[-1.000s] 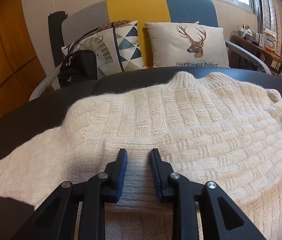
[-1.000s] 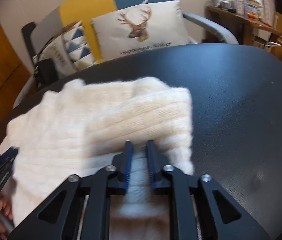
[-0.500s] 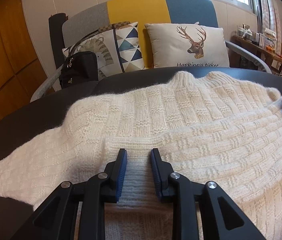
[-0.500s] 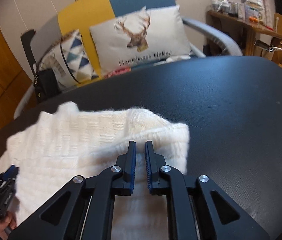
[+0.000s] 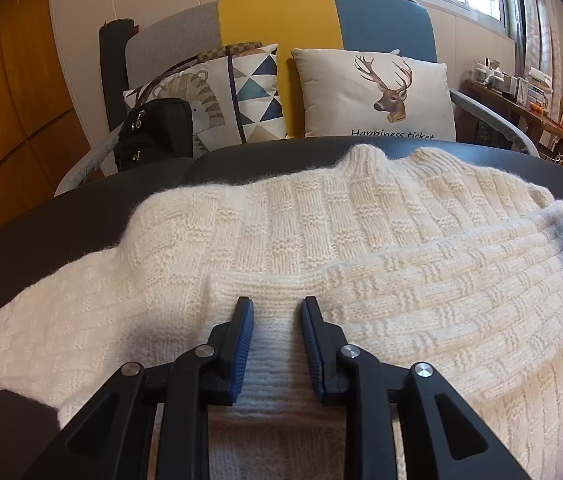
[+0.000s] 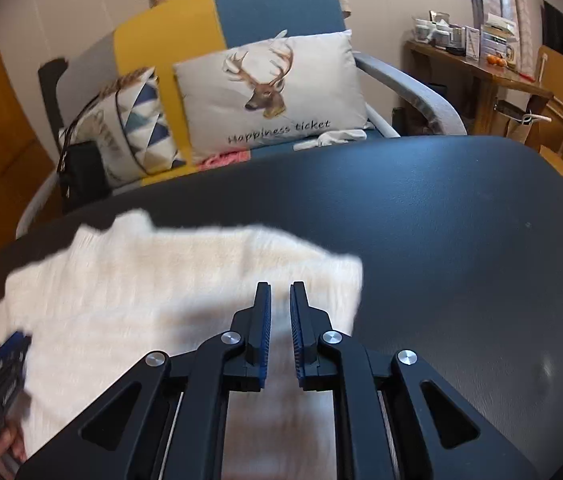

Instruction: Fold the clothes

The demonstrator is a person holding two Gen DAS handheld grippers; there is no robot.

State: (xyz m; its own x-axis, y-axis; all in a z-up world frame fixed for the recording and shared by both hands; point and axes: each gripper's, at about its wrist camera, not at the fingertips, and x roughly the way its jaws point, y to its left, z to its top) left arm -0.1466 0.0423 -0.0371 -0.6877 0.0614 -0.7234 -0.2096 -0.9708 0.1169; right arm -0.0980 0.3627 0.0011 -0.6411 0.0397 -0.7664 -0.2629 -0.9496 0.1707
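1. The cream knit sweater [image 5: 321,248] lies spread on the dark worktop [image 6: 441,216], one sleeve folded across its body.
2. The left gripper [image 5: 276,312] sits over the sleeve cuff, its jaws apart with knit between them, not pinched.
3. The right gripper [image 6: 280,300] hangs above the sweater's right edge, jaws slightly parted and holding nothing.
4. A deer cushion [image 6: 269,92] rests on the sofa [image 5: 377,20] behind.

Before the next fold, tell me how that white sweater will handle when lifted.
The sweater is a thick, fuzzy knit lying in soft folds, so it will probably droop from any pinch point. Its bulk suggests some weight. The fuzzy yarn should grip the ridged blue pads of the left gripper rather than slip.
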